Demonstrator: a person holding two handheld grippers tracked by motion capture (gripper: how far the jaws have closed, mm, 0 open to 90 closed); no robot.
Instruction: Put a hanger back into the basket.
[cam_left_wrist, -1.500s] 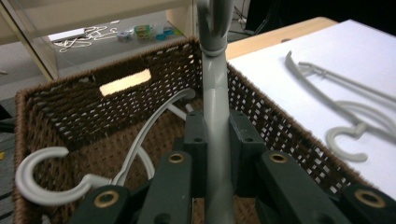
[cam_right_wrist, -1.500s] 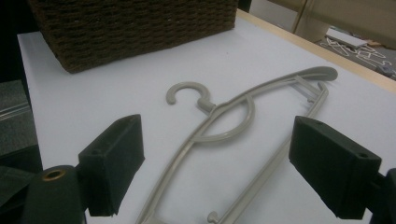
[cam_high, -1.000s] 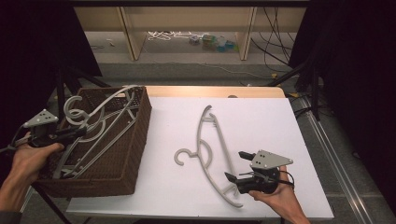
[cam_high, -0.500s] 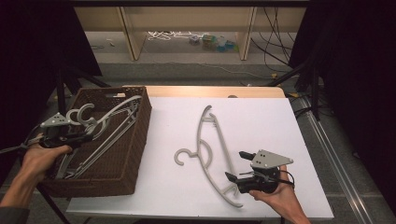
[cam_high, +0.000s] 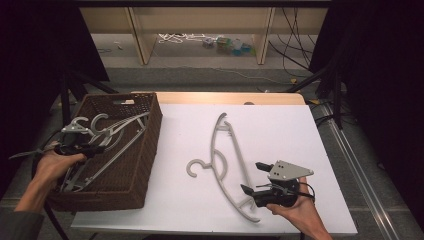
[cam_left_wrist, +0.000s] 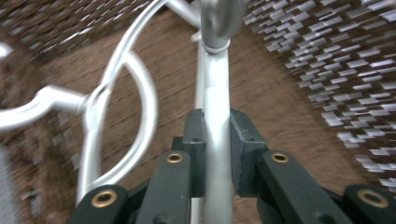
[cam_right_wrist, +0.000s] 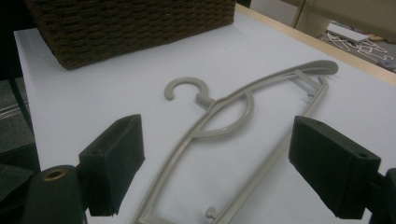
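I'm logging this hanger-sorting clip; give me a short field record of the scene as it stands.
surface: white table
container: brown wicker basket, at the table's left
left hand-held gripper: shut on a grey hanger over the basket
right hand-held gripper: open, jaws either side of the near end of the hanger on the table
basket contents: several grey hangers

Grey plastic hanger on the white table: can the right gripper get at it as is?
Probably yes. The grey plastic hanger lies flat and alone on the white table, and the right gripper sits at its near end, fingers wide open.
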